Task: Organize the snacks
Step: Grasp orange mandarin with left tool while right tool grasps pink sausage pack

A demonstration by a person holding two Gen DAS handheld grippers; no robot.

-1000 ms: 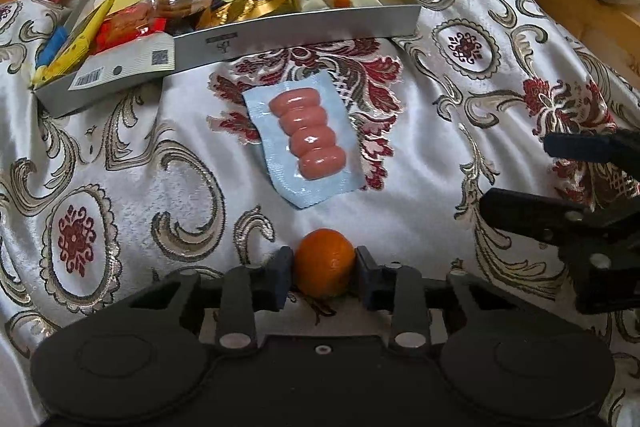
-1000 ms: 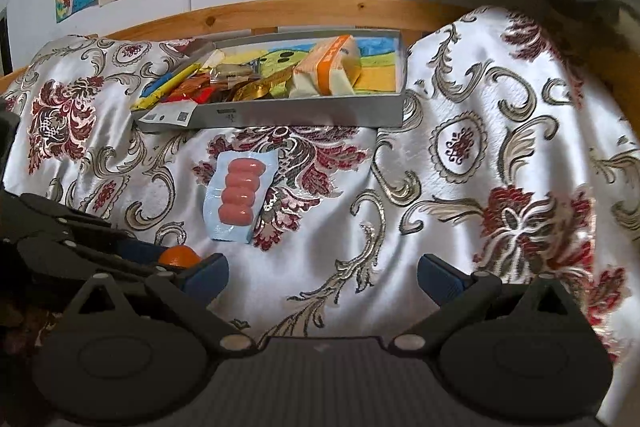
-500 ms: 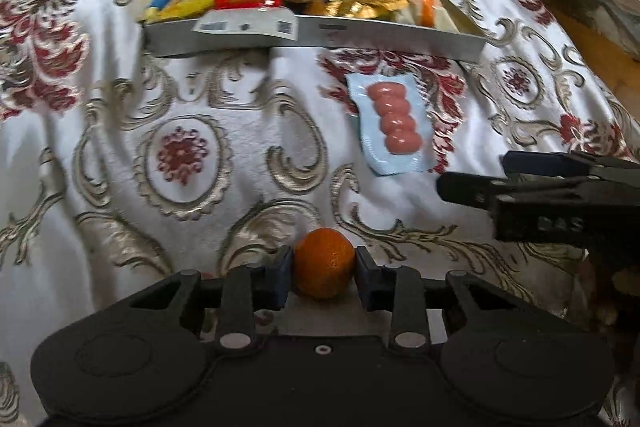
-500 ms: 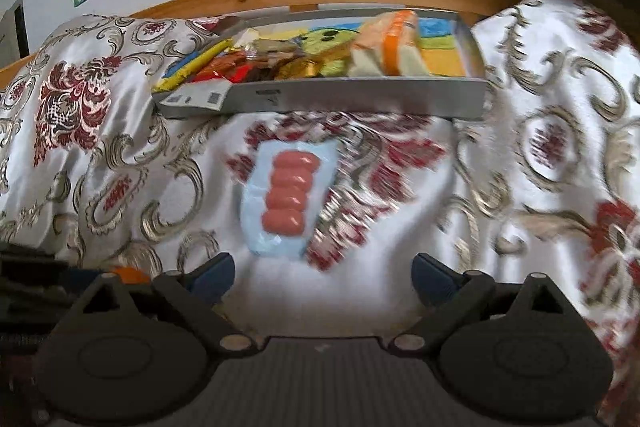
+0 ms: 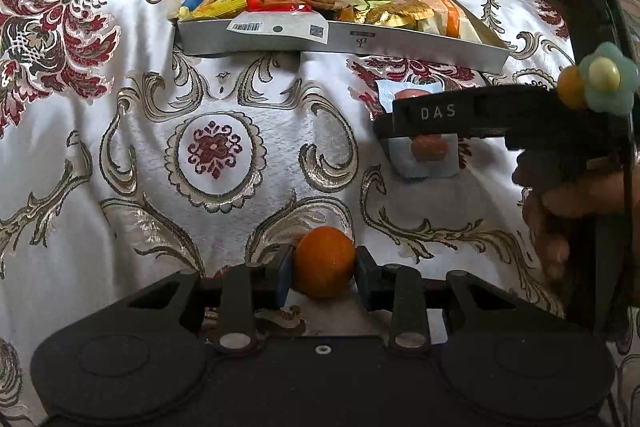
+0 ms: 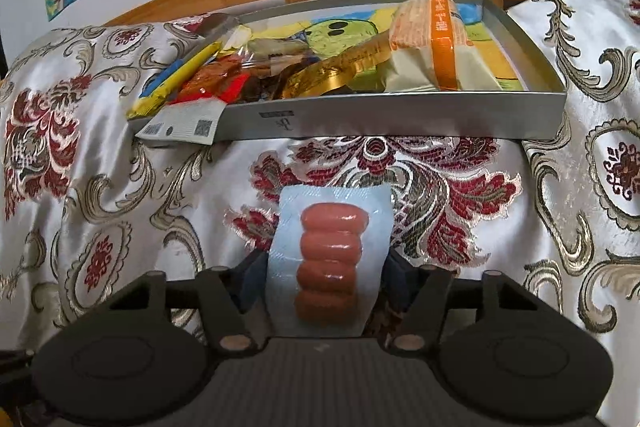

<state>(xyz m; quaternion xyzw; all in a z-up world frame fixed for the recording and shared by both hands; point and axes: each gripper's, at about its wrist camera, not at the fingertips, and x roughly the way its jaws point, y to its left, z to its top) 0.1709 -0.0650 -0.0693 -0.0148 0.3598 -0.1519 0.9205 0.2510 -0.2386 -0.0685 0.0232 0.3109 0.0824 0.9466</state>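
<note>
The left gripper (image 5: 325, 273) pinches a small orange (image 5: 325, 262) between its fingers, held low over the patterned bedspread (image 5: 120, 163) well short of the grey snack tray (image 6: 400, 125); in my judgement it is parked there, fruit secured, while the other hand works. The right gripper (image 6: 326, 281) has its fingers spread on either side of the blue sausage pack (image 6: 330, 259), which lies flat on the bedspread just in front of the tray. The fingers flank the pack's edges, but whether they already touch it I cannot tell. Straddling the pack across its narrow width looks like the set-up for closing on it and carrying it up into the tray, where the other wrapped snacks are piled toward the left end. Compared with half a second ago, the right gripper has moved forward from a spot well short of the pack to around it, while the left keeps its hold on the orange.
</note>
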